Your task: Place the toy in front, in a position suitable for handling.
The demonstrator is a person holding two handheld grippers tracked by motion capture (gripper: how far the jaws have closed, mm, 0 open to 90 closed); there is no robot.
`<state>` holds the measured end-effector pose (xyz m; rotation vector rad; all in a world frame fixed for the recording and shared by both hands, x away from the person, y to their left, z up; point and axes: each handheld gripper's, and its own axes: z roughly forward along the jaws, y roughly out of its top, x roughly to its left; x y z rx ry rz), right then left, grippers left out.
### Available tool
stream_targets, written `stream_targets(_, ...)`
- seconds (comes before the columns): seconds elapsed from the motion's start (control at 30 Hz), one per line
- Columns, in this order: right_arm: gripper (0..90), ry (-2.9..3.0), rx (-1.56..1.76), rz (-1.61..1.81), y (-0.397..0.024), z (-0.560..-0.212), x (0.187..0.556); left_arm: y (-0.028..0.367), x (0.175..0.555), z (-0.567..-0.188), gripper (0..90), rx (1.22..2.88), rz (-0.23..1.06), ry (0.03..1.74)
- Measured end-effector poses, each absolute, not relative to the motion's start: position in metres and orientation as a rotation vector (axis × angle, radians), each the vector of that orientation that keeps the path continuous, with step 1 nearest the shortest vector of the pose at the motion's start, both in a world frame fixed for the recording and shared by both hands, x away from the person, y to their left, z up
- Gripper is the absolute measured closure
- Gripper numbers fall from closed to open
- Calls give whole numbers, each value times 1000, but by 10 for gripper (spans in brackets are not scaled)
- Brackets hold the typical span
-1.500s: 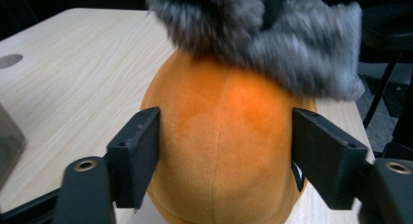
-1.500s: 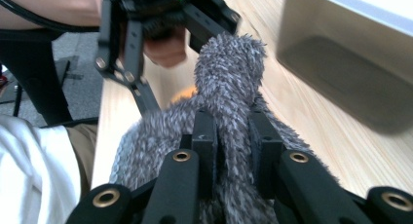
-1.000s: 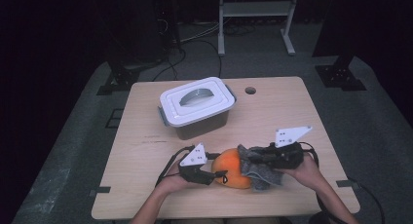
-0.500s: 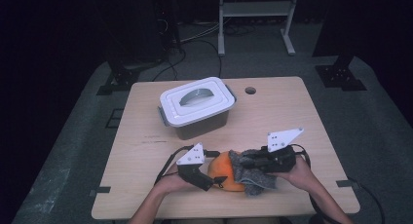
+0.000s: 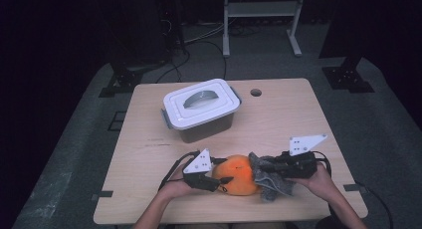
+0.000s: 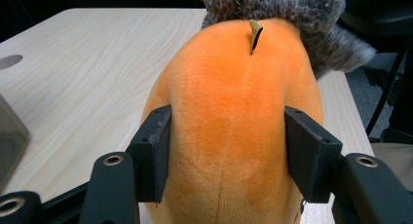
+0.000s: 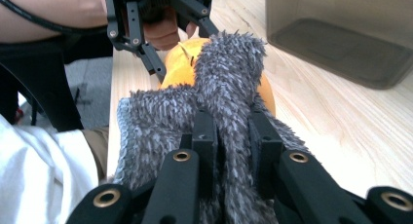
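Gripping both ends of one job right now. Your left gripper (image 5: 222, 180) has its jaws pinching the round orange plush toy (image 5: 239, 175) from either side; in the left gripper view the black pads (image 6: 157, 151) press into the fur on both flanks, having just been closing on it w/ the toy between them. Toy sits on the light wooden table (image 5: 278, 114), near the front edge, btwn your two hands. Your right gripper (image 5: 266, 168) has its jaws pressed nearly together on a shaggy grey fabric piece (image 5: 271, 181); in the right gripper view that grey pile (image 7: 219, 87) runs up from btwn the jaws and drapes over the far side of the orange toy (image 7: 180, 63), touching it. Grey fabric lies against the toy's right side in the high view, partly on the table. White-lidded grey plastic storage box w/ handle (image 5: 201, 108) stands farther back, left of centre, well apart from the toy, lid on. Small round hole (image 5: 256, 92) in the tabletop just beside the box's right.
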<state>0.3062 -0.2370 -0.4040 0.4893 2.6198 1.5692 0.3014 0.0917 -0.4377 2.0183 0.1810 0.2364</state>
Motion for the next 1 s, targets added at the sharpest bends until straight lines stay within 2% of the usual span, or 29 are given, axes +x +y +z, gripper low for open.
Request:
stream_targets(0.23, 765, 2606, 410, 1630, -215, -392, 309, 93, 300, -438, 388, 2014, 215, 170)
stream_targets(0.3, 765, 2636, 395, 1621, -209, -395, 309, 95, 300, -438, 325, 2008, 181, 167)
stream_targets(0.4, 767, 2681, 361, 1618, -207, -401, 307, 94, 302, -437, 179, 1984, 150, 190)
stream_targets(0.47, 767, 2694, 347, 1616, -208, -401, 305, 89, 304, -437, 120, 1988, 128, 203)
stream_targets(0.5, 767, 2695, 346, 1611, -208, -401, 304, 86, 304, -438, 136, 2000, 133, 195)
stream_targets(0.6, 767, 2684, 351, 1583, -209, -396, 305, 82, 300, -434, 354, 2013, 245, 150)
stream_targets(0.7, 767, 2634, 373, 1606, -211, -386, 312, 79, 300, -428, 438, 1983, 354, 127)
stream_targets(0.77, 767, 2597, 374, 1630, -209, -378, 317, 76, 301, -425, 448, 1968, 431, 101)
stream_targets(0.9, 766, 2586, 381, 1625, -200, -374, 327, 75, 303, -429, 440, 1967, 437, 100)
stream_targets(0.97, 766, 2616, 397, 1591, -197, -381, 331, 79, 305, -433, 407, 1951, 394, 140)
stream_targets(1.0, 765, 2626, 407, 1579, -196, -386, 332, 81, 307, -433, 359, 1957, 374, 159)
